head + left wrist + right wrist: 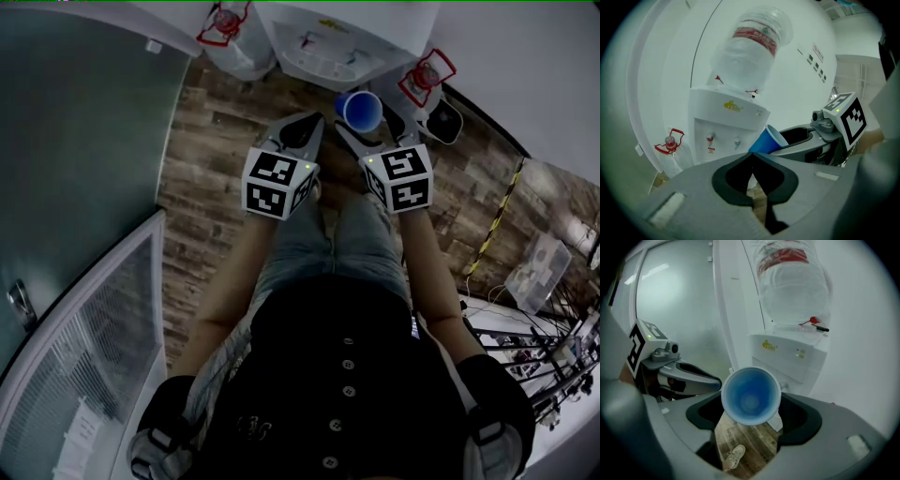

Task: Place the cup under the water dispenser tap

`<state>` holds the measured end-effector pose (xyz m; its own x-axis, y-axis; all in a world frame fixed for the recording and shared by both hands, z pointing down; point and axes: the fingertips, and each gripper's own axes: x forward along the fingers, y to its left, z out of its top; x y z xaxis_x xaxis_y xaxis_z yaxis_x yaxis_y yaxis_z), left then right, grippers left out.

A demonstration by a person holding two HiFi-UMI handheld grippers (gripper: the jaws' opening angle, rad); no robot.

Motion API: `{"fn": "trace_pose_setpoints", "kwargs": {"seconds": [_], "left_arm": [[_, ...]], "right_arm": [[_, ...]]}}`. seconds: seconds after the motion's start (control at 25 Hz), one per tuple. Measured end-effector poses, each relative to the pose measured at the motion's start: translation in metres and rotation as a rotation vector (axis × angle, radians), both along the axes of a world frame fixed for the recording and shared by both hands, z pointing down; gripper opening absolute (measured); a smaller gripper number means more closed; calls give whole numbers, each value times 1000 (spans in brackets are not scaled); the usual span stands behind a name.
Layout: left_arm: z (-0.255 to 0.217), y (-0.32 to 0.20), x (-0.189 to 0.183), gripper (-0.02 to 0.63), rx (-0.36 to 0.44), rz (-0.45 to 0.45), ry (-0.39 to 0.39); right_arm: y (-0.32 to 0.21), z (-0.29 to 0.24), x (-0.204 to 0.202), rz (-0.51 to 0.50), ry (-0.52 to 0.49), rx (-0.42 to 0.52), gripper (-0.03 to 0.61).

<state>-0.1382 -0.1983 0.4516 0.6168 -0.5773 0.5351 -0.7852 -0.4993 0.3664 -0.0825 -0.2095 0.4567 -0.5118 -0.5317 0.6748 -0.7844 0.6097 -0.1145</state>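
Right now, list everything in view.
cup: one, blue, in the right gripper, short of the dispenser
water dispenser: one, white, ahead by the wall
water bottle: one, clear with a red label, upside down on the dispenser
spare bottles: two, clear with red handles, on the floor beside the dispenser
floor: brown wood planks
shoe: one, white, on the floor
left gripper: grey, shut, empty
right gripper: grey, shut on the cup
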Motion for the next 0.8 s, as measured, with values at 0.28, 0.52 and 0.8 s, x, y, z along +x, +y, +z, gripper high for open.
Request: {"fn": "trace_pose_setpoints", "kwargs": {"seconds": [0.28, 0.52, 0.8], "left_arm": [[55, -17, -8, 0, -55, -23, 9], [88, -25, -9, 0, -59, -38, 7], [122, -32, 0, 0, -65, -21, 32]], "right_arm": [[-21, 50, -3, 51, 25, -37, 356], [-32, 91, -2, 71, 54, -51, 356], [-44, 133, 2, 101, 73, -56, 356]]}}
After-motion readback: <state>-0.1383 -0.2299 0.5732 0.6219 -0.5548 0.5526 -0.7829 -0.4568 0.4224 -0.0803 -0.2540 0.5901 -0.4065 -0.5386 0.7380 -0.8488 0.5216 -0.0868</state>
